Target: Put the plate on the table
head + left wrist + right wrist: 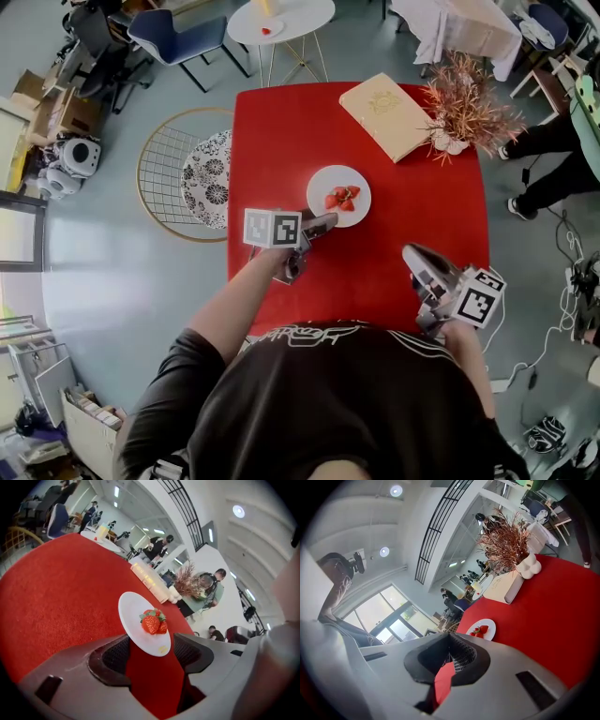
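A white plate carrying a few strawberries lies flat on the red table, near its middle. My left gripper is just short of the plate's near rim, open and holding nothing. In the left gripper view the plate rests on the cloth ahead of the two dark pads, and neither pad touches its rim. Over the table's near right corner, my right gripper is shut with nothing in it. The right gripper view shows the plate far ahead, with the fingertips closed together.
A tan book and a reddish dried plant in a white vase stand at the table's far right. On the floor to the left is a round wire basket beside a patterned cushion. A white round table stands beyond.
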